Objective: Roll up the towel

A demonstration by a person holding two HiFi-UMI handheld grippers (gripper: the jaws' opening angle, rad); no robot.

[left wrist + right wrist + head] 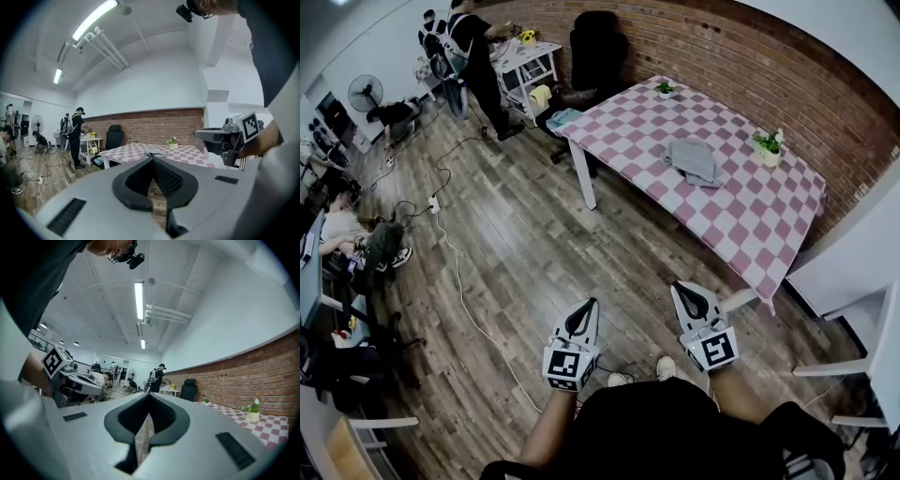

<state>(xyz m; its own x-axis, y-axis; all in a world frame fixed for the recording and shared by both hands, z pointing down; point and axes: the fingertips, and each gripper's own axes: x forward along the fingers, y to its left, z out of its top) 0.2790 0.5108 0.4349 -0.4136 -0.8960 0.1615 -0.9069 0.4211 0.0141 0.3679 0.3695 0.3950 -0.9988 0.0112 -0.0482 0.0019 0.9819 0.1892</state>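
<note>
A crumpled grey towel [692,159] lies on the table with the pink and white checked cloth [741,220], far ahead of me; in the left gripper view the towel [153,153] is a small flat shape on the table [133,149]. My left gripper [590,305] and right gripper [682,289] are held side by side above the wooden floor, well short of the table. Both are shut with nothing between their jaws. The left gripper [152,160] points toward the table, with the right gripper [228,137] beside it. The right gripper [149,397] points level along the brick wall.
Two small potted plants [665,89] [769,147] stand on the table. A black office chair [598,49] and a white cart [528,62] stand beyond it, with a person [478,56] beside them. Cables [455,262] run across the floor. White furniture [853,262] is at right.
</note>
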